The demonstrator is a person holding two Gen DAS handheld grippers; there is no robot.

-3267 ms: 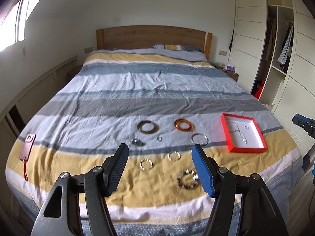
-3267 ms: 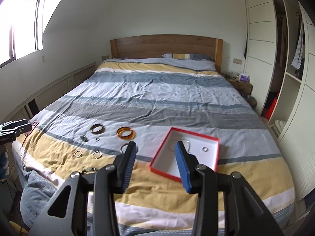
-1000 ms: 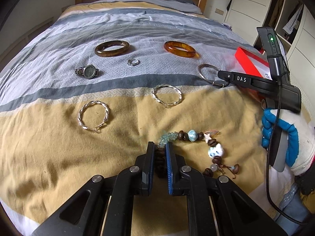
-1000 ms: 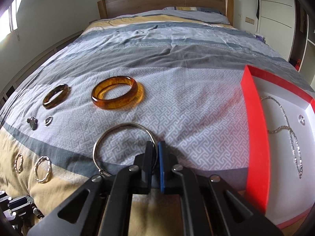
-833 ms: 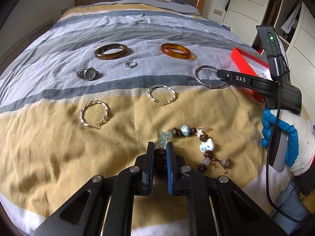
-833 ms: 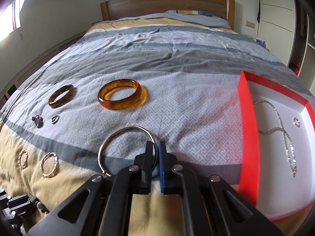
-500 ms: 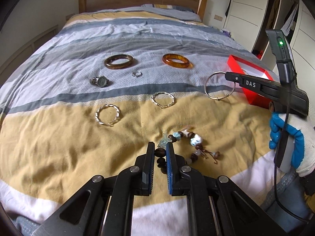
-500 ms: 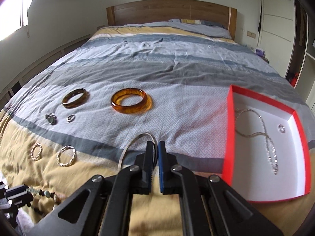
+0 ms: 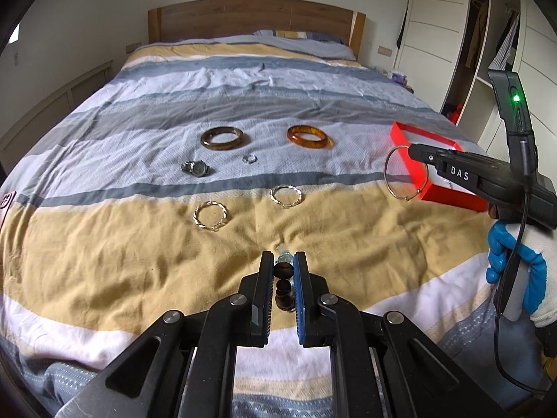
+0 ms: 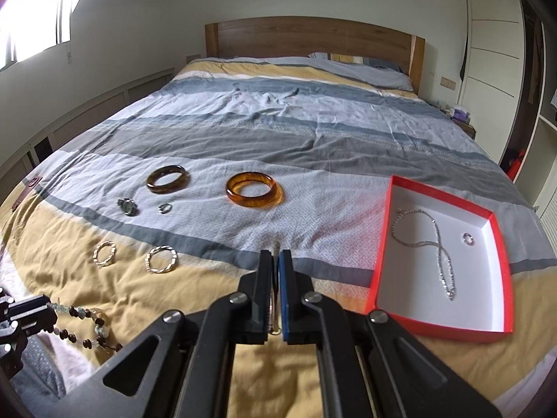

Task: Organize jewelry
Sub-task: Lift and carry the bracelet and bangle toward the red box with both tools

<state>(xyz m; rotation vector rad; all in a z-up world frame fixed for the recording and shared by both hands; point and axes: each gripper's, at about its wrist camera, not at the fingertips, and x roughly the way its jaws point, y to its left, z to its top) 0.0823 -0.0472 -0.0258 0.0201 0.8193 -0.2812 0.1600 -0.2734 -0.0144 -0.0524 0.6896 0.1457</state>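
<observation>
My left gripper (image 9: 282,261) is shut on a beaded bracelet (image 9: 283,285) and holds it above the bed; the bracelet hangs from it in the right wrist view (image 10: 83,324). My right gripper (image 10: 276,256) is shut on a thin silver hoop (image 9: 405,174), lifted edge-on above the bedspread, left of the red jewelry box (image 10: 501,240). The box holds a silver chain (image 10: 438,240) and a small ring (image 10: 467,238). On the bed lie a brown bangle (image 9: 222,138), an amber bangle (image 9: 309,136), a watch (image 9: 195,167), a small ring (image 9: 249,158) and two twisted silver bracelets (image 9: 210,215) (image 9: 286,195).
The jewelry lies on a striped bedspread (image 9: 139,261) on a bed with a wooden headboard (image 9: 256,17). A brown case (image 10: 29,188) lies at the bed's left edge. An open wardrobe (image 9: 494,45) stands to the right.
Both grippers closed on their pieces and rose: the left lifted the beaded bracelet off the bed, the right lifted the silver hoop, which now hangs in the air.
</observation>
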